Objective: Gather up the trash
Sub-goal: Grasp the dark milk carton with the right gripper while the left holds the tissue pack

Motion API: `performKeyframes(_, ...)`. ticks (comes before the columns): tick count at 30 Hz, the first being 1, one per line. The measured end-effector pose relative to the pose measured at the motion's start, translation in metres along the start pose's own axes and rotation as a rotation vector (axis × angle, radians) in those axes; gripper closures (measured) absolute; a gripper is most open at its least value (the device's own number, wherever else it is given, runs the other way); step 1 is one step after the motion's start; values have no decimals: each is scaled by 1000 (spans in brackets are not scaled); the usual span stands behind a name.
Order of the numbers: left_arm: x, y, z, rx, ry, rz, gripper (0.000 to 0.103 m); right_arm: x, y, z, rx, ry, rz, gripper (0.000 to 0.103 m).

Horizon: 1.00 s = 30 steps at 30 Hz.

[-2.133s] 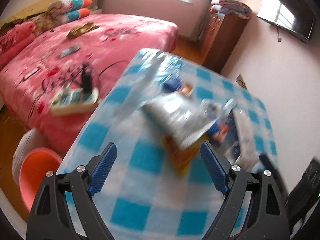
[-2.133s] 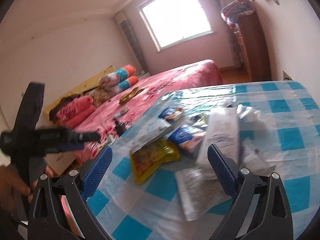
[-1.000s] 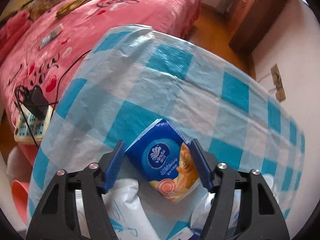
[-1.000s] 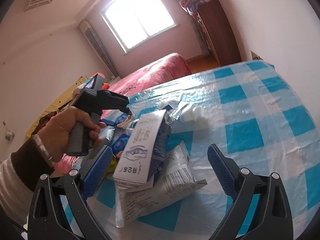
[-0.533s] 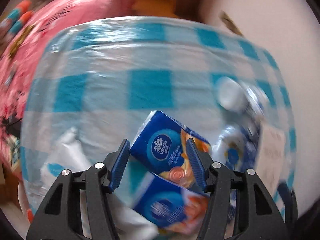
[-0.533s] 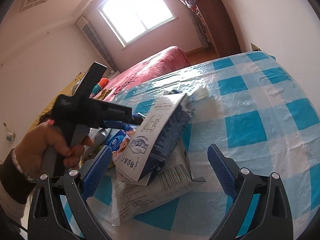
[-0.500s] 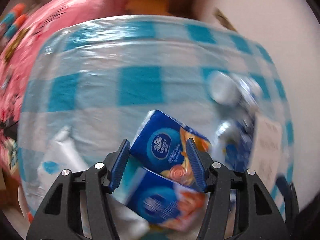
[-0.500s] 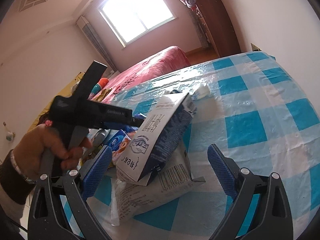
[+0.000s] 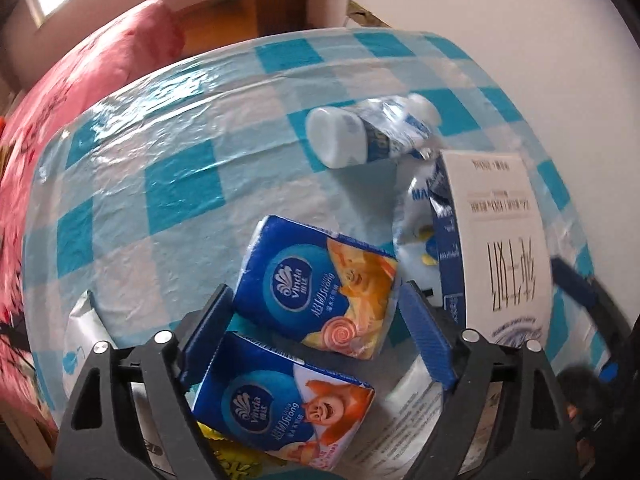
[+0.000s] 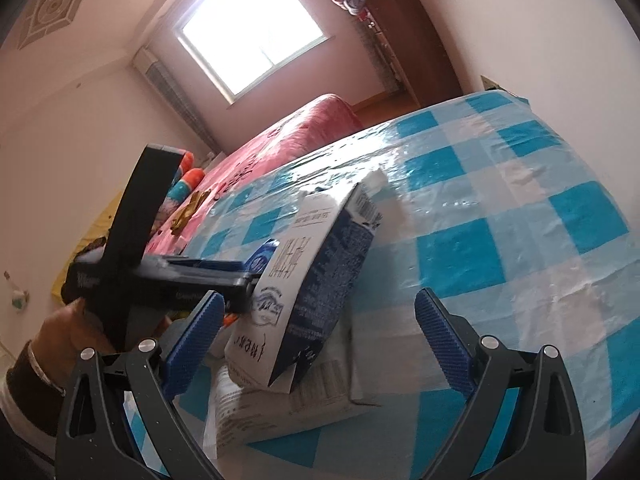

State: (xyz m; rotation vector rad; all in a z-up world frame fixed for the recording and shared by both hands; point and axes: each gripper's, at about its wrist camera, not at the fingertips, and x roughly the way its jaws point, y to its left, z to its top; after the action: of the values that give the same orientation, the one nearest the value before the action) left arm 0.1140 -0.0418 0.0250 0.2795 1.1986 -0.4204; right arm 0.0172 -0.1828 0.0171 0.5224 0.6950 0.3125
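— Tissues! Left gripper (image 9: 316, 332) has its jaws opening around the upper tissue pack (image 9: 316, 284), apparently letting it settle onto the pile.
— Right gripper (image 10: 316, 340) gapes empty before the milk carton (image 10: 312, 288). Clear upward, don't drag anything.

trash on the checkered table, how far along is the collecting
Done: the trash is heaped together. In hand: the left gripper is opening around the upper tissue pack; the right gripper is open, holding nothing. Left: the second pack, milk carton and bottle remain on the table.
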Motion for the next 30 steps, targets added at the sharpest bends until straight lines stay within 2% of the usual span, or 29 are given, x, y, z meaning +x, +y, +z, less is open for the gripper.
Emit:
performKeyframes(7, 10, -16, 2, 106, -18, 17, 13, 0, -7, 2, 34, -13, -6, 8)
performKeyframes(13, 11, -29, 2, 130, -44, 10, 14, 0, -14, 6, 58, -16, -15, 8)
performKeyframes(19, 9, -40, -7, 128, -89, 12, 29, 2, -19, 7, 82, -1, -7, 8)
performKeyframes(26, 4, -49, -19, 105, -130, 17, 45, 3, -23, 9, 78, -8, -42, 8)
performKeyframes(30, -2, -56, -28, 123, -144, 44, 48, 6, -22, 10, 69, 3, -48, 9)
